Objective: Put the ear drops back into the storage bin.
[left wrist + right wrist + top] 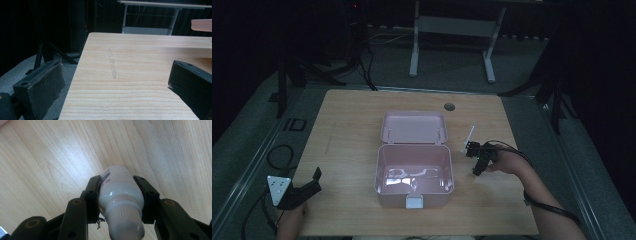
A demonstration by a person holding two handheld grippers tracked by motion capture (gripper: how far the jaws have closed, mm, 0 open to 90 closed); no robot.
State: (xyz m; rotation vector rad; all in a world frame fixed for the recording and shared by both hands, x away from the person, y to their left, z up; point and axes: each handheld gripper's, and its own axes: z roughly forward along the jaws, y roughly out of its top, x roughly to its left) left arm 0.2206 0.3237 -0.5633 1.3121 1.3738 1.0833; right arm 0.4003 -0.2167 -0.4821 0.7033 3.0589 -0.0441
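**Bottle in the right gripper, open box waiting**

High view: a pink box [414, 172] sits open mid-table [347, 130], its lid [413, 127] hinged back on the far side and its inside looking bare. The right gripper [477, 159] sits just right of the box, low over the wood. The left gripper [304, 190] rests near the table's front left corner, well apart from the box.

Left gripper view: its jaws stand wide apart with nothing between them, only bare wood ahead and a corner of the box at the upper right.

Right gripper view: the jaws are clamped on a small white bottle [120, 195], gripping its body on both sides, cap end toward the camera.

The likely step is carrying the bottle into the box. To do it well, lift it clear of the near wall before moving across, keep the squeeze steady because the rounded body could slip, and lower it inside before releasing.
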